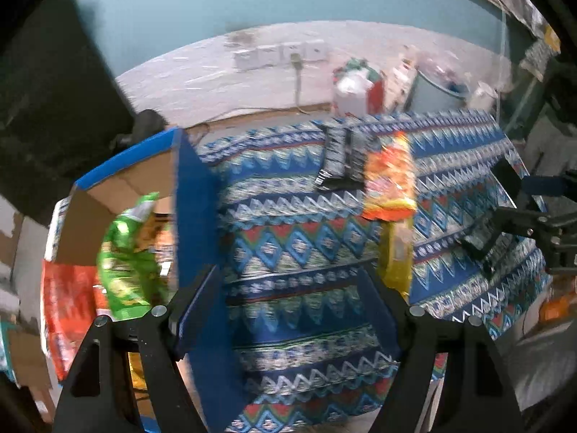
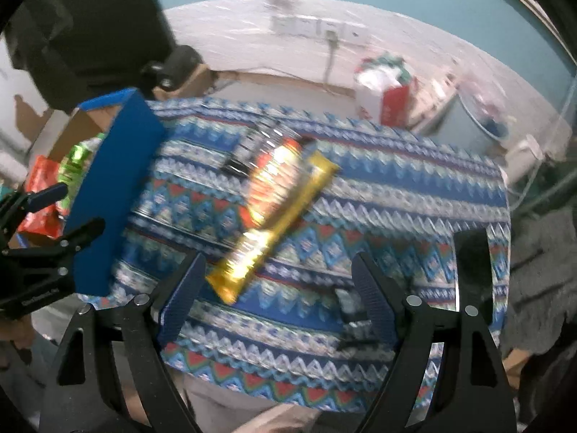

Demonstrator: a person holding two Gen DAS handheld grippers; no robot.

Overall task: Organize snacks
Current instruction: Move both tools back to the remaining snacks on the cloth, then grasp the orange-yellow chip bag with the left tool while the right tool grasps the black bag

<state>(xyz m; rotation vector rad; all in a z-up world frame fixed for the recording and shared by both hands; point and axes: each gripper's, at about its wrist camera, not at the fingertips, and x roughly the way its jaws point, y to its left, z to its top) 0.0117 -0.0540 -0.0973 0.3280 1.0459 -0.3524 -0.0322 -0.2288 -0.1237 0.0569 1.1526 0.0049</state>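
Note:
On the patterned tablecloth [image 2: 396, 187] lie black packets [image 2: 252, 144], an orange snack bag [image 2: 274, 184] and a long yellow packet [image 2: 274, 227], overlapping in a row. The same black packets [image 1: 339, 158], orange bag [image 1: 389, 176] and yellow packet [image 1: 395, 252] lie to the right ahead of my left gripper. A blue cardboard box [image 1: 191, 198] at the cloth's left holds a green bag [image 1: 126, 252] and a red bag [image 1: 68, 299]. My left gripper [image 1: 288, 306] is open over the cloth beside the box wall. My right gripper [image 2: 279, 299] is open above the yellow packet's near end, holding nothing.
A small dark packet [image 2: 353, 317] lies by my right gripper's right finger. Behind the table stand a red-and-white bag [image 2: 386, 97], a grey tub [image 2: 479, 122] and wall sockets [image 1: 281, 54]. A dark upright object [image 2: 472, 263] sits at the cloth's right edge. Both views are blurred.

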